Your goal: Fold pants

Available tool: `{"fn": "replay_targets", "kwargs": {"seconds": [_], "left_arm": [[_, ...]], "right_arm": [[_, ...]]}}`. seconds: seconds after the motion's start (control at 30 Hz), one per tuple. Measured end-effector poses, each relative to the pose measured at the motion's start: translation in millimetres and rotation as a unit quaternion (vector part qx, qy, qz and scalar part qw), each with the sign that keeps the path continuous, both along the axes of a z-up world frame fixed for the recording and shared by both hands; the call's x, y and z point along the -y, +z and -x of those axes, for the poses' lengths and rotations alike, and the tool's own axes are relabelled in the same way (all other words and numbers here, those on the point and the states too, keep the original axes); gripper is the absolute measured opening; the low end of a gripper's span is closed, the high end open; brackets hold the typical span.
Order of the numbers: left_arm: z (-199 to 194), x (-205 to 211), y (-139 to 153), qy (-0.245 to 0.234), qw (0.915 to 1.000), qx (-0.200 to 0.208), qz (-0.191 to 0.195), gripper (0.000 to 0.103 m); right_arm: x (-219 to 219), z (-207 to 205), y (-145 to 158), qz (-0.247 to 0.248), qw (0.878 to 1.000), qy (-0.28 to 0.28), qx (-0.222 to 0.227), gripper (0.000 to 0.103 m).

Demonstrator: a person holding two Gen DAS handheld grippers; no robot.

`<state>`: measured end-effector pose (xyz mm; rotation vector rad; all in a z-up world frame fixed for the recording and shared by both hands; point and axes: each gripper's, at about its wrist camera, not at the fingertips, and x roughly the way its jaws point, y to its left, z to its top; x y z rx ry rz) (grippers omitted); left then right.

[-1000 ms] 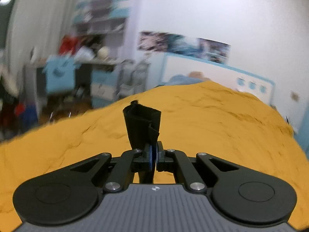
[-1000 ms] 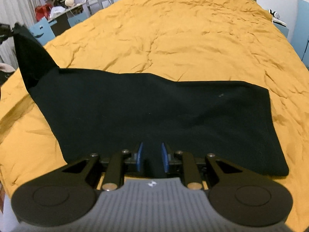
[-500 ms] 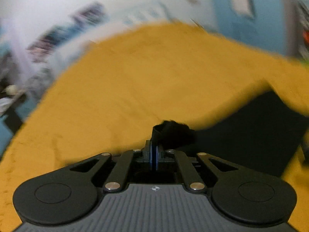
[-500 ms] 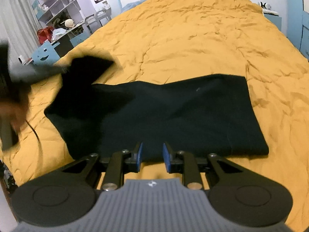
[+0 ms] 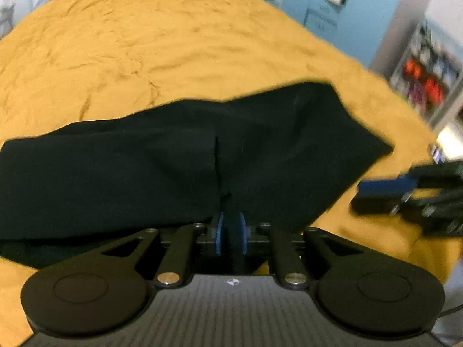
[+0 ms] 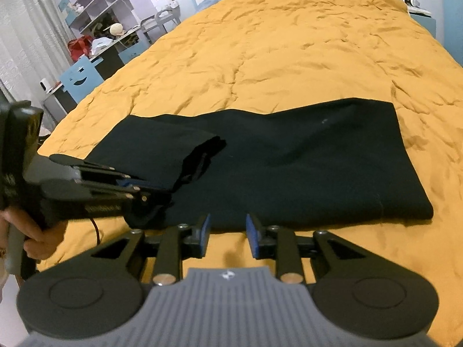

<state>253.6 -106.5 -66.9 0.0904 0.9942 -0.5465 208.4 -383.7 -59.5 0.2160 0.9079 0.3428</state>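
Left wrist view: left gripper [image 5: 231, 231] pinches a fold of the black pants [image 5: 179, 156], spread across the near side of the orange bed [image 5: 173, 37]. Right wrist view: right gripper [image 6: 228, 238] hangs with jaws apart, empty, just short of the pants' [image 6: 303, 167] near edge.

Black pants [image 6: 289, 167] lie flat on mustard-yellow bedspread [image 6: 289, 43], long dark band running left-right across near part of bed. Fabric plain, matte, with small pale speck near middle. Right end squared off, edges doubled, lying neat. Left end folded over onto main body, forming loose rumpled flap [image 6: 199, 159]; flap's tip pinched between my left fingers [image 5: 220, 231], cloth rising from there in vertical crease. Far edge slightly wavy. Near edge straight, just beyond my right fingers [image 6: 204, 231], not touching them.
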Motion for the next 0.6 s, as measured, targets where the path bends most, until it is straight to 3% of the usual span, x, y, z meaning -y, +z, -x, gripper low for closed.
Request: {"fn": "replay_targets", "kwargs": {"seconds": [0.17,0.37,0.6], "left_arm": [[-3,-20,24,0.039,0.9985,0.029,0.024,0.021],[0,-42,39,0.118,0.9906,0.069,0.010,0.021],[-7,-71,24,0.173,0.9832,0.050,0.032,0.021]], "right_arm": [[-3,-9,-1,-0.018,1.000,-0.008,-0.004,0.032],[-7,-26,-4,-0.054,0.998,-0.025,-0.007,0.038],[-10,-56,-24,-0.133,0.989,-0.048,-0.041,0.040]]}}
